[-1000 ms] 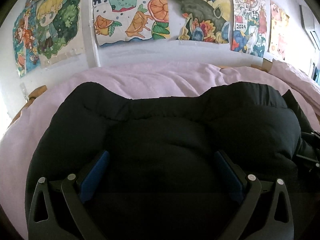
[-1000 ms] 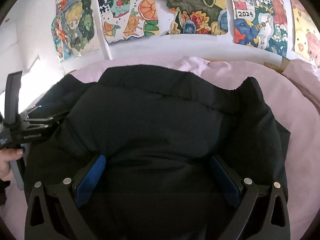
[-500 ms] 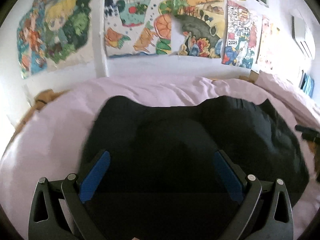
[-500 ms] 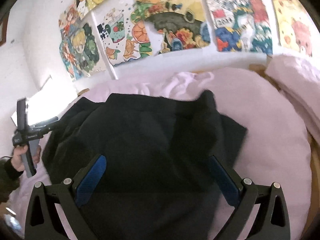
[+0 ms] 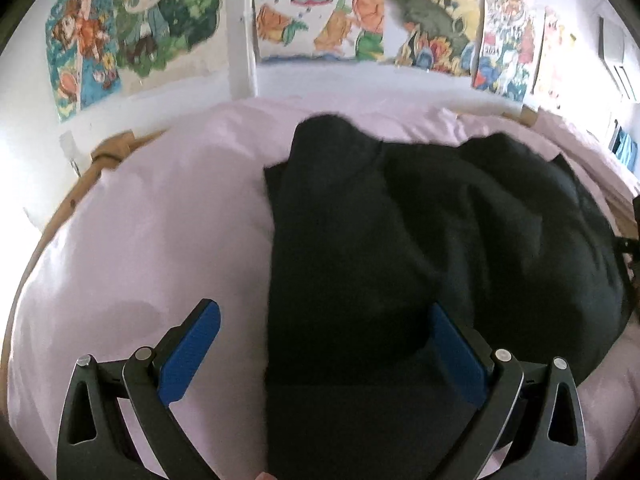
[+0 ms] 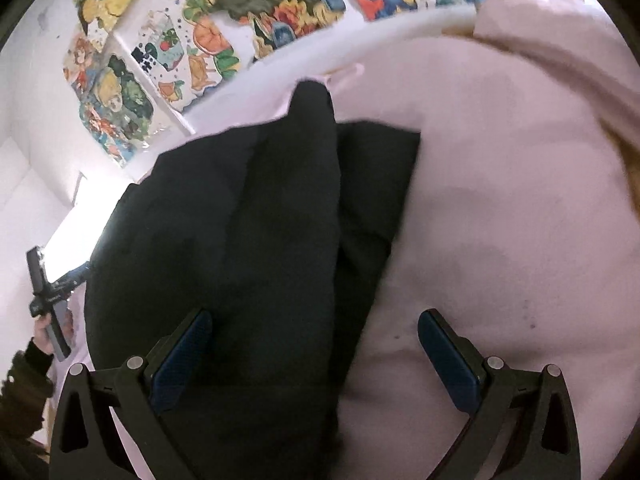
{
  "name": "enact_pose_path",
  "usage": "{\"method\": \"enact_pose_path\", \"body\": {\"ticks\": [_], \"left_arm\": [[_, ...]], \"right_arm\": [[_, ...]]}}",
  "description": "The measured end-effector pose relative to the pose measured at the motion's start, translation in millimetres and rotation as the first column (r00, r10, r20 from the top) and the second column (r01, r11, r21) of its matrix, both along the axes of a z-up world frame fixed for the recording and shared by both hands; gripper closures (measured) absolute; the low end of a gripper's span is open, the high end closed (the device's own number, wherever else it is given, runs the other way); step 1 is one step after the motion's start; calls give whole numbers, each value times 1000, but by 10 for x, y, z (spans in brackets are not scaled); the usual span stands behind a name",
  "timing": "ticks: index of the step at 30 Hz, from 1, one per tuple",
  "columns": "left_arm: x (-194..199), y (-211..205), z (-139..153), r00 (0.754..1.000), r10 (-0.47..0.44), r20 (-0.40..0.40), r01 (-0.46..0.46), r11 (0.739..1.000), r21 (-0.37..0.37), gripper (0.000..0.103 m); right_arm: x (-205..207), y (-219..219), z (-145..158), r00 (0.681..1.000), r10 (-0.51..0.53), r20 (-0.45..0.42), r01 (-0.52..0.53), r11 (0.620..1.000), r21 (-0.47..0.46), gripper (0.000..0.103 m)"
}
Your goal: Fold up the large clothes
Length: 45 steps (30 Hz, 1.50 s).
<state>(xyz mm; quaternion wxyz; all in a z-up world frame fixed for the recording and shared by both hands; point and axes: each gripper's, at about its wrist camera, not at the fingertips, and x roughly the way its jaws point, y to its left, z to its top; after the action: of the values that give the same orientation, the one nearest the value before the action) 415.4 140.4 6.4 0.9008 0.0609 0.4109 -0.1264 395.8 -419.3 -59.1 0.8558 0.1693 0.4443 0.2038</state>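
**Coat on the bed, both claws wide**

Coat (image 5: pixel 420 240) lies on the pink bed (image 5: pixel 140 220), one big black puffy thing. Its long side runs away from the cameras toward the wall of pictures (image 5: pixel 320 12). There are two claws. The left claw (image 5: pixel 324 356) has its fingers wide apart with nothing between them. The right claw (image 6: pixel 316 356) is wide apart too, holding nothing. Both are over the coat's near edge.

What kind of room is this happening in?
Most likely a bedroom, perhaps a child's. A black padded coat lies on a bed with pale pink bedding and a wooden frame, and colourful cartoon drawings cover the white wall behind it.
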Motion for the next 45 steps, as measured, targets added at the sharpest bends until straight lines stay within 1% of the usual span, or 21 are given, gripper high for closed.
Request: {"method": "enact_pose_path", "body": {"ticks": [2,5,7,8,10,13,20,24,26,30,33,36,38,40,43,45], "left_arm": [[-7,96,-60,1000,-7,-22,7,1000,-27,1],[41,229,-157,997,-27,-77,19,994,-108,1],[118,300,-197,992,-44,-115,25,987,-161,1],[166,343,-239,989,-58,-136,30,979,-200,1],[249,388,-274,983,-79,-165,36,968,-248,1],[340,418,-290,976,-104,-189,46,956,-290,1],[399,504,-325,970,-137,-203,63,941,-332,1],[430,609,-409,956,-183,-229,85,921,-381,1],[447,671,-408,946,-211,-248,99,912,-398,1],[459,698,-418,928,-243,-282,119,911,-394,1],[546,668,-483,905,-274,-326,123,901,-417,1],[607,664,-543,890,-289,-353,115,891,-439,1],[600,675,-547,889,-295,-351,125,892,-434,1],[595,653,-544,895,-292,-336,132,894,-427,1],[576,564,-538,901,-282,-328,140,907,-397,1],[551,530,-546,900,-290,-326,147,905,-399,1]], "right_arm": [[41,2,-69,1000,21,-8,-21,999,24,0],[85,-31,-147,999,52,-15,-51,997,63,0],[113,-76,-199,997,68,-24,-65,992,105,0],[125,-95,-219,997,76,-28,-71,990,123,0],[143,-118,-249,996,86,-34,-80,985,151,0],[174,-109,-275,994,101,-38,-93,982,164,0],[182,-96,-304,991,126,-43,-116,976,185,0],[156,-90,-311,987,158,-32,-148,967,209,0],[131,-58,-309,980,197,-29,-186,958,220,0],[91,32,-320,957,287,-39,-270,933,238,0],[128,63,-356,950,305,-60,-280,925,256,0],[139,59,-382,954,292,-70,-265,928,261,0],[134,55,-397,955,288,-70,-261,931,256,0],[136,54,-418,956,285,-75,-258,932,253,0],[138,59,-435,955,286,-79,-259,934,245,0],[143,85,-444,955,284,-81,-260,938,230,0]]}}
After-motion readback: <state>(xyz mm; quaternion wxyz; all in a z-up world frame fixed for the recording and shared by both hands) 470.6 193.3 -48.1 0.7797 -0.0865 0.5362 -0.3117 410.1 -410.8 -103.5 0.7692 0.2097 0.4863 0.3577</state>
